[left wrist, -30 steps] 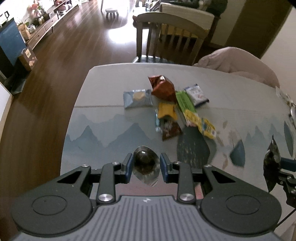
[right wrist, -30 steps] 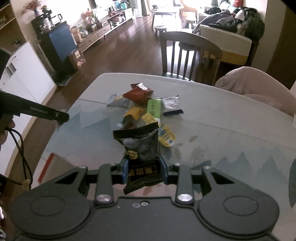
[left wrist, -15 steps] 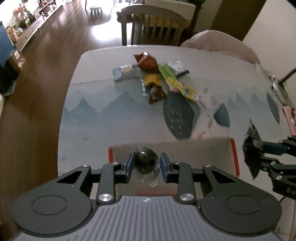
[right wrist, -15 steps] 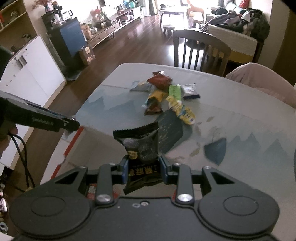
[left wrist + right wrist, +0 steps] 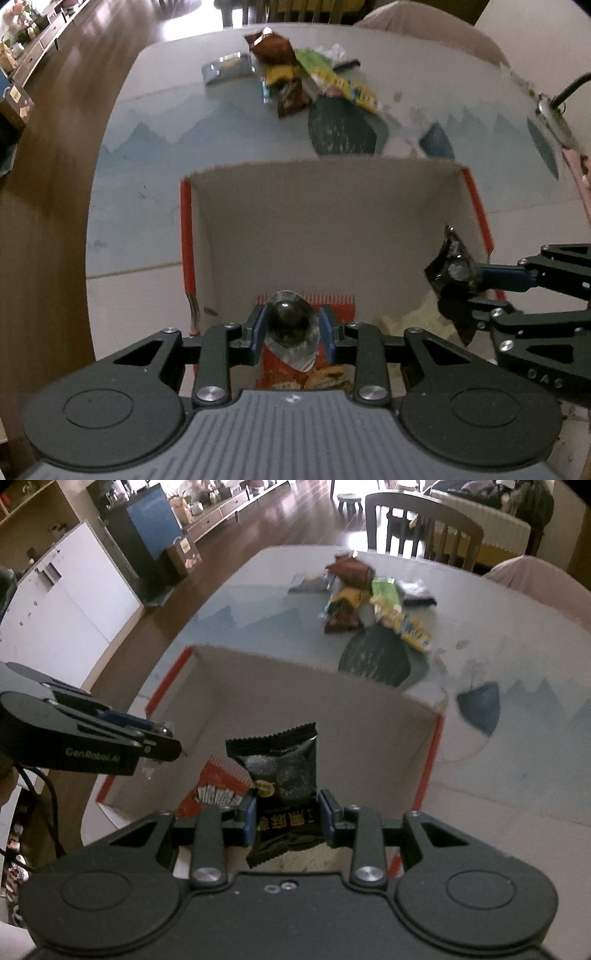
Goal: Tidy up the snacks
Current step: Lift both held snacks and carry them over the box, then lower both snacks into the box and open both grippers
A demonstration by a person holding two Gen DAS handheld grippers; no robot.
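The left gripper (image 5: 291, 328) clamps a small silver-wrapped snack (image 5: 290, 330); the right gripper (image 5: 284, 818) pinches a black packet (image 5: 282, 790) at its lower half. Both look light and crinkly, likely slippery, hanging over the cardboard box (image 5: 332, 206). Beyond the fingers, 1 snack pile (image 5: 299, 85) waits; nothing blocks the drop.

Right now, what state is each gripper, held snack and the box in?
Left gripper: shut on clear-wrapped dark snack, above the box.
Right gripper: shut on black packet, above the box.
Cardboard box: open-topped, some snacks inside.
Snack pile: loose on the table.
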